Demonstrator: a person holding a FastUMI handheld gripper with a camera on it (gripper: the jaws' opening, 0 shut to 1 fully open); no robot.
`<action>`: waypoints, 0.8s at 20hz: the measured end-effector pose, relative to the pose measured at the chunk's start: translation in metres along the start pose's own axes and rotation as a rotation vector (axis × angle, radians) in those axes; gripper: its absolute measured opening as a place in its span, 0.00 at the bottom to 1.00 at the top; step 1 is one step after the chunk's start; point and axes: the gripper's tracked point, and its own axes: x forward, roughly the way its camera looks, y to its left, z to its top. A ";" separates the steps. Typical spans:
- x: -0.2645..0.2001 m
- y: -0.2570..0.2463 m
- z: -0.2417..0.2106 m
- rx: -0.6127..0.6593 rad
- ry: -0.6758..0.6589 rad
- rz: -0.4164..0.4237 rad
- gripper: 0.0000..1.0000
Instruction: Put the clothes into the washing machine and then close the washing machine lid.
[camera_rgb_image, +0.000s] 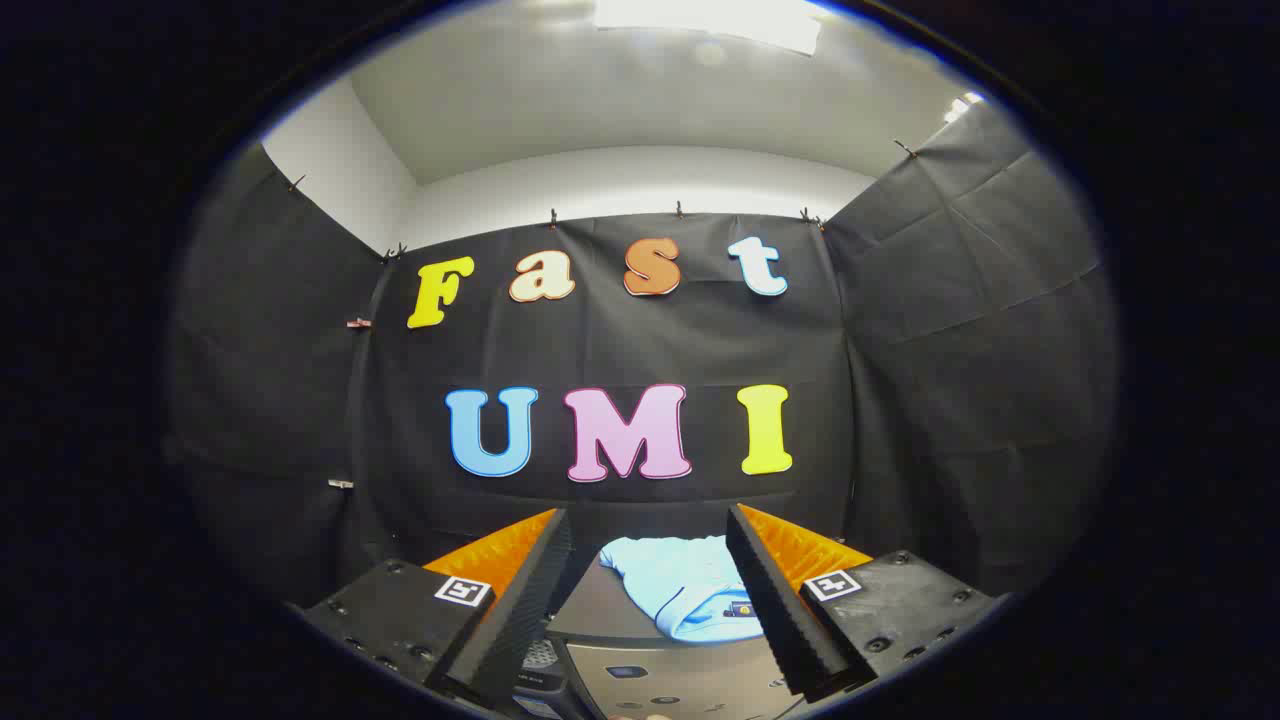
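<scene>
A light blue garment (690, 590) lies crumpled on a dark flat surface (595, 615), beyond and below my fingers. My gripper (648, 530) is open, its two fingers (535, 570) spread wide with nothing between them, held well above the garment. Under the fingers the grey top of the washing machine (660, 685) with its control panel shows, partly hidden by the fingers. I cannot tell from here how its lid stands.
Black cloth walls (950, 380) close the booth behind and on both sides. A white ceiling with a bright light (710, 20) is overhead.
</scene>
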 end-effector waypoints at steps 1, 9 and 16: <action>0.000 0.000 0.000 -0.002 0.001 0.001 0.98; 0.000 -0.001 -0.002 -0.010 0.016 -0.022 0.98; 0.000 -0.001 -0.002 -0.016 0.015 -0.034 0.98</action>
